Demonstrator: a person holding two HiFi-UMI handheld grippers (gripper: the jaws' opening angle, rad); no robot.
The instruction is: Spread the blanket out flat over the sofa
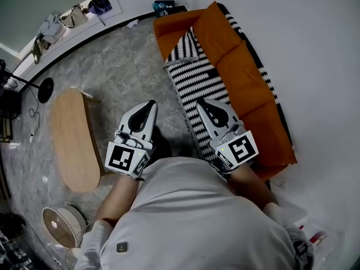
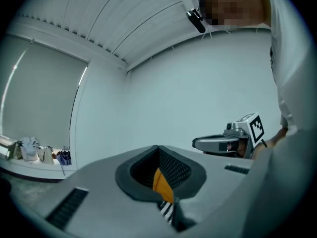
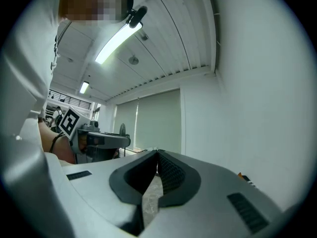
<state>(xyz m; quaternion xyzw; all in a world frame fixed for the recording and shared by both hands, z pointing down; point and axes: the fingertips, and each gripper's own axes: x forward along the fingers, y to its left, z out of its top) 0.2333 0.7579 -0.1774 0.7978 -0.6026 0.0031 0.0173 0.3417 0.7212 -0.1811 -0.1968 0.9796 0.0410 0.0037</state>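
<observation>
- Both tongs closed, empty, held level at the chest: left gripper (image 1: 147,108) and right gripper (image 1: 207,107), 2 pairs of tips touching.
- Striped blanket (image 1: 194,77) lies bunched on the orange sofa (image 1: 247,77), at 12 o'clock from the right gripper; much orange is uncovered.
- Risk: reaching in with jaws closed would likely shove the fabric, not grip it.
- Risk: pinching mid-cloth rather than an edge probably leaves folds.
- Risk: a hard pull toward 6 o'clock may slide the blanket onto the floor.
- Risk: wooden coffee table (image 1: 73,139) at 9 o'clock could get bumped stepping back.
</observation>
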